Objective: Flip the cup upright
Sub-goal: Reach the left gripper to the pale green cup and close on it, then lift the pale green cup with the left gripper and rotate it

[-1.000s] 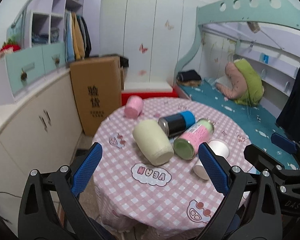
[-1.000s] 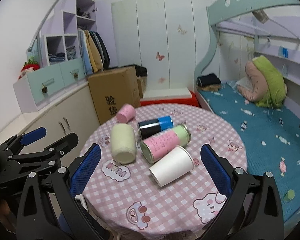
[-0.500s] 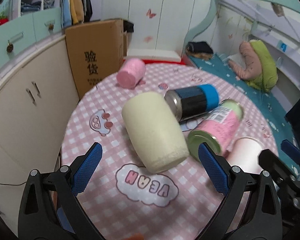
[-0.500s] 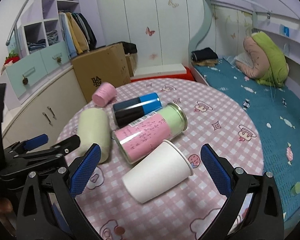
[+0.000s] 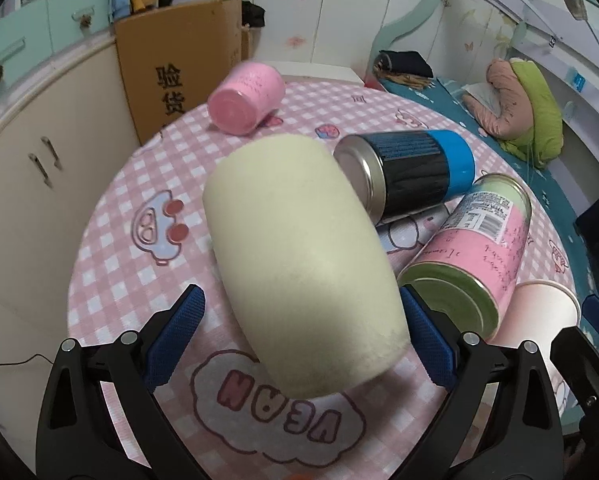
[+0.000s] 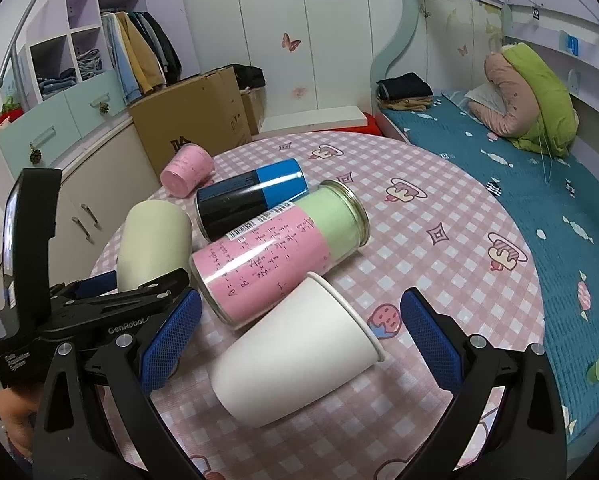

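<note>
A cream cup [image 5: 299,256] lies on its side on the round pink-checked table [image 5: 139,208]. My left gripper [image 5: 299,332] is open, its blue pads on either side of the cup's near end. The cream cup also shows in the right wrist view [image 6: 151,248]. A white paper cup [image 6: 295,356] lies on its side, mouth to the right, between the open jaws of my right gripper [image 6: 299,340]. A small pink cup [image 5: 245,98] lies on its side at the table's far left.
A black and blue can [image 5: 407,176] and a pink and green can [image 5: 471,248] lie on their sides between the two cups. A cardboard box [image 5: 179,68] and cabinets stand left of the table. A bed [image 6: 519,160] lies to the right.
Both grippers have moved forward and down toward the table. The left one now straddles the cream cup's near end, the right one has closed in on the white paper cup.
</note>
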`<move>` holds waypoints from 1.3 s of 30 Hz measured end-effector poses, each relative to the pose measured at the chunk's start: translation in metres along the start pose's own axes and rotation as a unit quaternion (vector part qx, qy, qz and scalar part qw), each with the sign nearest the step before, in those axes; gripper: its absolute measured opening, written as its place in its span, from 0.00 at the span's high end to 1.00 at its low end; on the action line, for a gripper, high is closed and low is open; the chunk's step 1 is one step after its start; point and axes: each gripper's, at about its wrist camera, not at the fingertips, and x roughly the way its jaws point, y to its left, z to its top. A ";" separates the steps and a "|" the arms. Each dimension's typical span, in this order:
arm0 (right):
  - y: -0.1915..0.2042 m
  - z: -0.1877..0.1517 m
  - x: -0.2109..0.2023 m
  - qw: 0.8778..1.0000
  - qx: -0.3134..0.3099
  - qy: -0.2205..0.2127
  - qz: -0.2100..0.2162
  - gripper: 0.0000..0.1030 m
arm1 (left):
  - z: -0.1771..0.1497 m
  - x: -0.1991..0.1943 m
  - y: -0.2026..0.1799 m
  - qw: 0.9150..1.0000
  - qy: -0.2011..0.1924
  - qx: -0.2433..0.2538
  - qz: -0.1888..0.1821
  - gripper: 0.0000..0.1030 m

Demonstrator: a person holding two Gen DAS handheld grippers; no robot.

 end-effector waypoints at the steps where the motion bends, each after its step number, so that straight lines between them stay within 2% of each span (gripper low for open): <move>1: 0.000 -0.001 0.000 1.000 0.001 0.001 0.000 0.07 | 0.000 0.001 0.003 1.000 0.006 -0.007 -0.024 0.21; 5: 0.000 -0.003 0.000 1.000 0.003 0.004 -0.001 0.07 | -0.005 -0.004 0.000 1.000 0.007 0.011 -0.015 0.27; 14: 0.001 -0.012 -0.013 1.000 0.007 0.002 -0.002 0.07 | -0.046 -0.038 0.007 1.000 0.010 0.017 -0.016 0.27; 21: -0.003 -0.025 -0.027 1.000 0.012 0.000 -0.007 0.07 | -0.086 -0.068 -0.013 0.998 0.017 0.030 -0.054 0.27; 30: -0.013 -0.040 -0.043 1.000 0.018 -0.003 -0.014 0.07 | -0.117 -0.085 -0.043 0.995 0.022 0.046 -0.083 0.27; 39: -0.021 -0.039 -0.043 1.000 0.023 -0.005 -0.012 0.07 | -0.104 -0.070 -0.065 0.995 0.012 0.053 -0.087 0.27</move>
